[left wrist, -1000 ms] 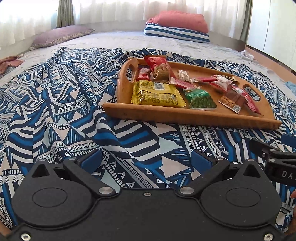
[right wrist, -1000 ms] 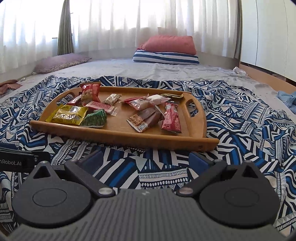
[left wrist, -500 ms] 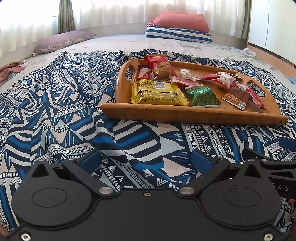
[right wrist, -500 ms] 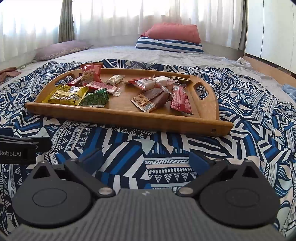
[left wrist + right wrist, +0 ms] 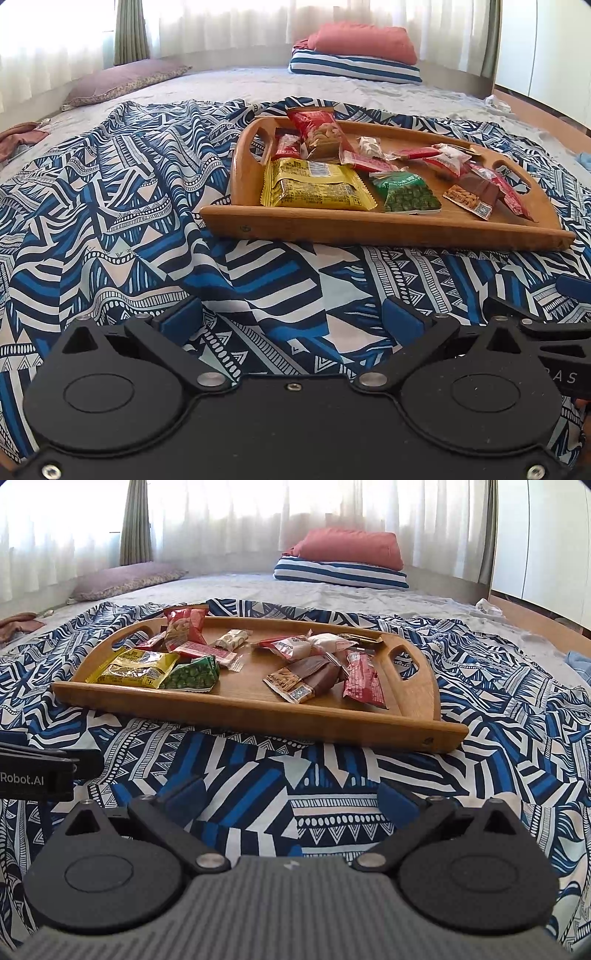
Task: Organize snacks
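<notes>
A wooden tray (image 5: 388, 229) (image 5: 258, 712) with cut-out handles lies on a blue patterned cloth (image 5: 110, 206) (image 5: 332, 786). Several snack packets lie in it: a yellow packet (image 5: 314, 184) (image 5: 136, 668), a green pea packet (image 5: 406, 192) (image 5: 194, 675), a red nut bag (image 5: 317, 129) (image 5: 184, 624), a brown bar (image 5: 476, 188) (image 5: 306, 677) and a red packet (image 5: 362, 679). My left gripper (image 5: 291, 317) is open, low over the cloth, short of the tray's near left. My right gripper (image 5: 290, 797) is open too, in front of the tray's near right, with nothing between its fingers.
The cloth covers a grey bed. A red pillow on a striped one (image 5: 354, 62) (image 5: 343, 565) lies at the far end, a purple pillow (image 5: 125, 79) far left. Curtains hang behind. The other gripper shows at the frame edge (image 5: 554, 354) (image 5: 33, 775).
Both grippers have dropped lower and drawn a little closer to the tray. The tray and snacks have not moved; both stay open.
</notes>
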`<act>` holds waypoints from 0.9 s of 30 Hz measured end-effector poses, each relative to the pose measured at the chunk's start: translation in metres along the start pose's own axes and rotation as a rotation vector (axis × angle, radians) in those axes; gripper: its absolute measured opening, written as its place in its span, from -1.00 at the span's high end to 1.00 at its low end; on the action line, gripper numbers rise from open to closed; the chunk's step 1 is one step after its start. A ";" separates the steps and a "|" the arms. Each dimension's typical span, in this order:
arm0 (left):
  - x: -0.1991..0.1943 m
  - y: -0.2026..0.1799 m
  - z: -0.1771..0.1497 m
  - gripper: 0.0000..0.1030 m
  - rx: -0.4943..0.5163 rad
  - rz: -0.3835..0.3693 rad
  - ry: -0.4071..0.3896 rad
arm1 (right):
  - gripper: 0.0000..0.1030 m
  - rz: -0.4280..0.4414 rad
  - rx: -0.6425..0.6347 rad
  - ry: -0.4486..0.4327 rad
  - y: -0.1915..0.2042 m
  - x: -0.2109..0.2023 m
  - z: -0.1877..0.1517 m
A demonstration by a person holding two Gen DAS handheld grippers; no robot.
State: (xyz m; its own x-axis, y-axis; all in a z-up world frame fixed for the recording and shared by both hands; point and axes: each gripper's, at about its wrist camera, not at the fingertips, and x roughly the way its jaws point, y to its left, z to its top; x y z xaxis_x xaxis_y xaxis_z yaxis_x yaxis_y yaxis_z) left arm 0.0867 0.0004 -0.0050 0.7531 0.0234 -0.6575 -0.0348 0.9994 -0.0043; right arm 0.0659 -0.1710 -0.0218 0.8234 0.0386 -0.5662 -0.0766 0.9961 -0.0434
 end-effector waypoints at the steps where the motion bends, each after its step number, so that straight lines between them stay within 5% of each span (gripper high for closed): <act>1: 0.001 0.001 0.000 -1.00 0.003 -0.001 0.001 | -1.00 0.000 -0.001 -0.001 0.000 0.000 0.000; 27: 0.000 0.001 0.000 -1.00 0.007 0.000 -0.009 | -1.00 0.002 -0.001 -0.003 0.000 0.000 0.000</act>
State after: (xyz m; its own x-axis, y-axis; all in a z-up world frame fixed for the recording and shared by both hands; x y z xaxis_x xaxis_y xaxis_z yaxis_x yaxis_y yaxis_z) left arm 0.0866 0.0016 -0.0056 0.7588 0.0239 -0.6509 -0.0304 0.9995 0.0013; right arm 0.0657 -0.1708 -0.0221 0.8247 0.0404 -0.5641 -0.0781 0.9960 -0.0430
